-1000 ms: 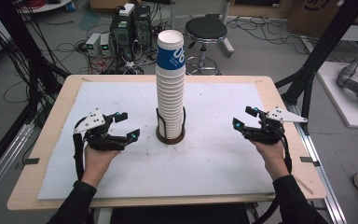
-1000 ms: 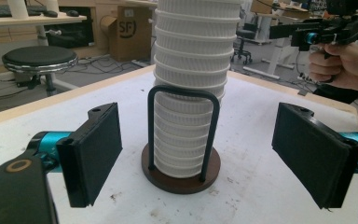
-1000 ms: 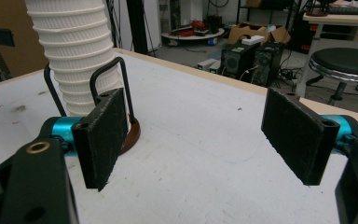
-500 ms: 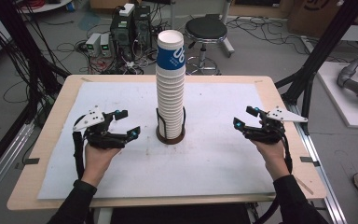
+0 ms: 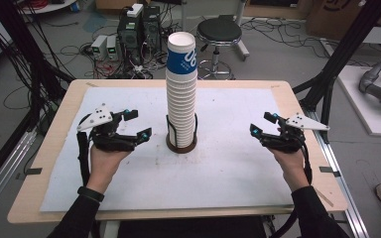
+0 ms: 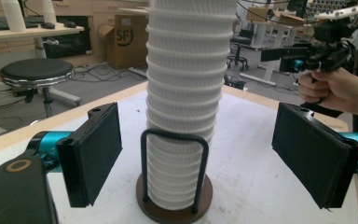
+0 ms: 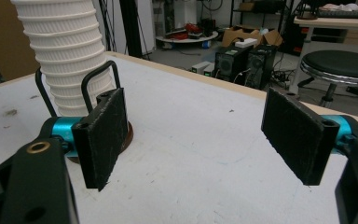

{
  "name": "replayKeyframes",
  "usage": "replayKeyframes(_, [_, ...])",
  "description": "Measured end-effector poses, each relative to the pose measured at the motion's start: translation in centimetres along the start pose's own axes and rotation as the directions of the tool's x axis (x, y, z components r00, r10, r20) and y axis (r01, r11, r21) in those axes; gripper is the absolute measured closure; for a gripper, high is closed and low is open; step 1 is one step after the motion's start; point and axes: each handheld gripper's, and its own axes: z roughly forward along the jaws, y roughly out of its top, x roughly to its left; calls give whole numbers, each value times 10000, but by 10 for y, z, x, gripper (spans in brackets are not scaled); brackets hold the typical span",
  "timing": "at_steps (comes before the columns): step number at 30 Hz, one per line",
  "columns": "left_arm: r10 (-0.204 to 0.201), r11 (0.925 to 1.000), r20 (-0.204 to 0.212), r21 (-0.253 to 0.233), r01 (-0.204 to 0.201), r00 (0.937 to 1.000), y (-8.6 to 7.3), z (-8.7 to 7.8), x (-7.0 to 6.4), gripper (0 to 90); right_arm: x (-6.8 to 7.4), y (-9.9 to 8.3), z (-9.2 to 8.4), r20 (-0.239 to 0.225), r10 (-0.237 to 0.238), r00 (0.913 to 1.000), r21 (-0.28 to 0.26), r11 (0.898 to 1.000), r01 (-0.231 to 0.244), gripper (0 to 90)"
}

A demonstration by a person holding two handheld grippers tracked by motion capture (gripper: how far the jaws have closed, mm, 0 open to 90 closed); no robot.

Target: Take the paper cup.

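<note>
- Cluttered lab floor surrounds the desk [image 5: 287,94]: computer towers [image 5: 139,29], loose cables and a round black stool [image 5: 220,30] stand beyond its far edge.
- White sheet [image 5: 228,163] covers most of the wooden desk top, bare apart from a few small marks.
- Between the two pairs of jaws, near the middle of the sheet, stands a cup holder [image 5: 181,144]: a round brown base with dark wire loops rising from it.
- Inside that holder sits a tall stack of paper cups [image 5: 181,99], nested one in another and upright; their ribbed white rims show one above the next.
- Topmost cup [image 5: 181,52] carries a blue band with white print, and its mouth faces up; what lies inside it cannot be told.
- Left gripper [image 5: 138,126] is held in the person's left hand [image 5: 104,161], its jaws wide apart with nothing between the pads; in the left gripper view the stack stands straight ahead of them, beyond the tips and untouched.
- Right gripper [image 5: 262,124], held in the right hand [image 5: 290,163], also has its jaws standing apart and bare; in the right gripper view the stack and holder lie ahead, off past the left jaw.
- Both grippers point inward at the stack from opposite sides, each well apart from it.
</note>
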Motion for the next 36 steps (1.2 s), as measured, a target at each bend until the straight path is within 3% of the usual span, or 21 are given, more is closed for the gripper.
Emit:
replayKeyframes(9, [-192,9992,255,-357,201,9995,20,10,5,120,0,1,1,-50,-24,10000,-60,10000,24,232])
replayKeyframes(19, [-20,9998,426,-181,28,9991,45,30,7,74,0,1,2,-80,-18,10000,-13,10000,18,232])
replayKeyframes(31, [-153,9995,827,-272,176,9965,70,55,9,74,2,0,4,-138,-20,9999,57,10000,21,231])
replayKeyframes(36, [45,9997,966,-245,-21,9953,85,65,7,74,2,0,4,-192,-15,9998,91,10000,16,231])
